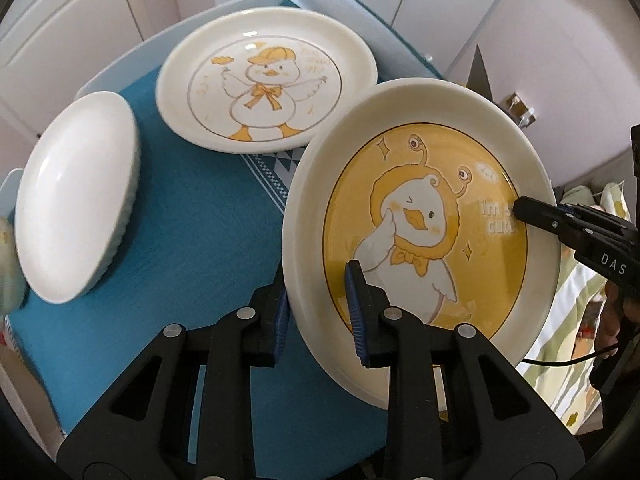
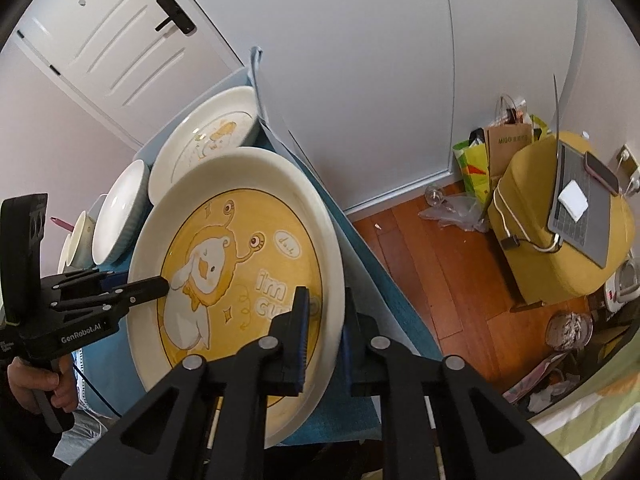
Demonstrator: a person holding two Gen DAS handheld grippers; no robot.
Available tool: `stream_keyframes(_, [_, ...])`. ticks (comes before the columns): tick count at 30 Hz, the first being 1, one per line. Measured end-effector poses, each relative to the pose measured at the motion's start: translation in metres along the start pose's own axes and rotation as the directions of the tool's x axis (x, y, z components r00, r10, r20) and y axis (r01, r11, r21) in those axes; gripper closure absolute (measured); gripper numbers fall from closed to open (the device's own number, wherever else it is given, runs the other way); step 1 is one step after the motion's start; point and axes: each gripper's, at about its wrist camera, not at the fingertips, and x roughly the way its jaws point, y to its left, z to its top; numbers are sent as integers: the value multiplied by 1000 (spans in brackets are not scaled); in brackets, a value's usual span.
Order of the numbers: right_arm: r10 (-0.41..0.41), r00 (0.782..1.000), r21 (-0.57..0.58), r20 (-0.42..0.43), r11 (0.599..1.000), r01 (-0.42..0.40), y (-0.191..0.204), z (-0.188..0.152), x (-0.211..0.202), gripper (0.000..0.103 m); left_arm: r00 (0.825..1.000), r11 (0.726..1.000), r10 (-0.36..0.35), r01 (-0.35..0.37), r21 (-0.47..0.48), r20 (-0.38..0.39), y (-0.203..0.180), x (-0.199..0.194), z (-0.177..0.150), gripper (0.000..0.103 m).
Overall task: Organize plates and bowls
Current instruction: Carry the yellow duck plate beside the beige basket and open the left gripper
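A cream plate with a yellow duck picture (image 1: 424, 216) (image 2: 240, 264) is held tilted above the blue tablecloth (image 1: 192, 208). My left gripper (image 1: 318, 316) is shut on its near-left rim, one pad inside and one beneath; in the right wrist view the left gripper (image 2: 160, 286) reaches in from the left. My right gripper (image 2: 324, 336) is shut on the opposite rim, and its tip (image 1: 524, 210) shows at the right. A second plate with a white duck (image 1: 264, 80) (image 2: 208, 136) lies flat behind. A white ribbed bowl (image 1: 76, 200) (image 2: 116, 216) sits to the left.
More pale crockery (image 2: 78, 240) stands beyond the bowl. A white door (image 2: 104, 44) and wall close in behind the table. Off the table's right edge are a wooden floor (image 2: 432, 264), a yellow stool with a laptop (image 2: 576, 216), bags (image 2: 480, 164) and striped bedding (image 1: 576, 320).
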Motion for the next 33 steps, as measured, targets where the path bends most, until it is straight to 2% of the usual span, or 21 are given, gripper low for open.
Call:
stream_keyframes(6, [22,1000,-72,2,997,-22,27,9,-12,90,998,998,14,-10,-67,60,21,-33,-14,80])
stream_keyframes(12, [91,995,-190,-31,977,-95,83,16,-8,90,992,981,67,-45,-191,108,65,-71,-50,80])
stream_keyframes(18, [151,980,-324,-126,928,-185,158,10,22,90,985,924,137,-90,-371,104,131,-103,-111,80])
stream_keyframes(23, [174,957,-391,-230,884,-255,219,-6,60,90,980,870,186,-131,-476,71,181,-110,-160,80])
stream_keyframes(26, [173,942,-422,-289,860,-287,253,-24,84,90,982,843,184,-138,-520,37,210,-102,-183,80])
stream_keyframes(29, [140,934,-451,-329,845,-286,276,-39,105,90,983,827,182,-154,-541,-2,233,-95,-206,80])
stream_keyframes(33, [96,929,-469,-358,842,-268,298,-52,126,90,986,819,167,-145,-556,-11,251,-89,-226,80])
